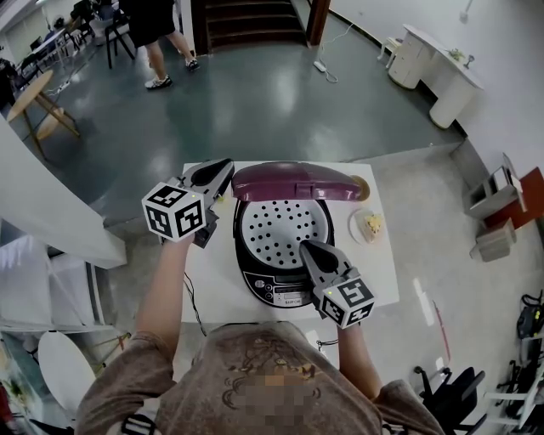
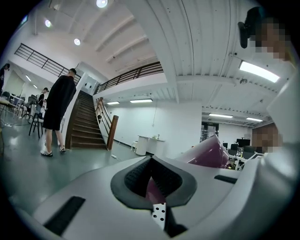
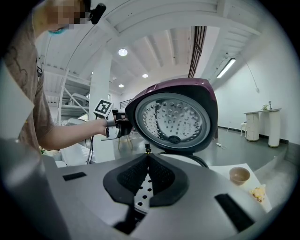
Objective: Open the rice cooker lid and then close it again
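Print on the cooker panel [image 1: 279, 293] — too small to read; bystander [image 1: 151, 21] cropped.

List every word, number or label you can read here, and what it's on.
No text is legible in any view.
Rice cooker control panel: print present, too small to read.
Marker cubes: black-and-white square patterns, no letters.
Shirt: ornamental design, no legible words.
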Demonstrator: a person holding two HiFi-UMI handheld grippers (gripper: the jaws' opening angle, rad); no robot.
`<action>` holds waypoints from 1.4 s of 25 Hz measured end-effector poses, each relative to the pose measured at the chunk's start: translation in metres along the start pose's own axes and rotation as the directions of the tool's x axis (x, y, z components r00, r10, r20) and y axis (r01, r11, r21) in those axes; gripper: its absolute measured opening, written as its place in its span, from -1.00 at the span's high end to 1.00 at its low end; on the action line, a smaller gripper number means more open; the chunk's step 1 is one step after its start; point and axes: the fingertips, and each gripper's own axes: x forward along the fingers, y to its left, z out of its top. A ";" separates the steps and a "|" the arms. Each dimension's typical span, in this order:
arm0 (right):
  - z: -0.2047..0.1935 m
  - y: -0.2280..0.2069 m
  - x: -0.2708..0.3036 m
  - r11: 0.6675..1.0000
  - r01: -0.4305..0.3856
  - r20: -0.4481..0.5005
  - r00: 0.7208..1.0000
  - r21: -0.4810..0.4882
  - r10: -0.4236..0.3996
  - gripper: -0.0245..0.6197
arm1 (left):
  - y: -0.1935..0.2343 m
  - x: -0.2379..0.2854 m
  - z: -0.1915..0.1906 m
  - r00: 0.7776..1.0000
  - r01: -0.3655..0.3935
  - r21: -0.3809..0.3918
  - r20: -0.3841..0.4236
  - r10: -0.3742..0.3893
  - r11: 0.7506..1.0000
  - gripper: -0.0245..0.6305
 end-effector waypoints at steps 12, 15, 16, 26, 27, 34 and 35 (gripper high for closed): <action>-0.001 -0.001 0.002 1.000 0.018 -0.013 1.000 -0.012 -0.018 0.91 | 0.021 0.008 0.001 0.999 -0.035 -0.005 -0.001 0.035 0.999 0.86; -0.002 0.000 0.002 1.000 0.017 -0.019 1.000 -0.017 -0.017 0.91 | 0.014 0.009 -0.005 1.000 -0.017 -0.012 -0.010 0.017 1.000 0.86; -0.002 0.000 0.002 1.000 0.015 -0.022 1.000 -0.018 -0.015 0.91 | 0.011 0.009 -0.007 1.000 -0.011 -0.015 -0.010 0.011 1.000 0.86; -0.001 0.000 0.002 1.000 0.021 -0.019 1.000 -0.022 -0.022 0.91 | -0.009 0.010 -0.015 1.000 0.027 -0.044 -0.003 -0.027 0.999 0.86; -0.002 -0.001 0.002 1.000 0.022 -0.017 1.000 -0.020 -0.022 0.91 | -0.011 0.010 -0.015 1.000 0.030 -0.041 -0.002 -0.030 0.999 0.86; -0.002 -0.002 0.002 0.999 0.030 -0.008 1.000 -0.019 -0.030 0.91 | -0.022 0.008 -0.011 0.999 0.050 -0.028 0.004 -0.050 0.998 0.86; -0.002 -0.002 0.002 0.999 0.032 -0.005 0.999 -0.018 -0.032 0.91 | -0.023 0.008 -0.011 0.999 0.053 -0.026 0.004 -0.053 0.998 0.86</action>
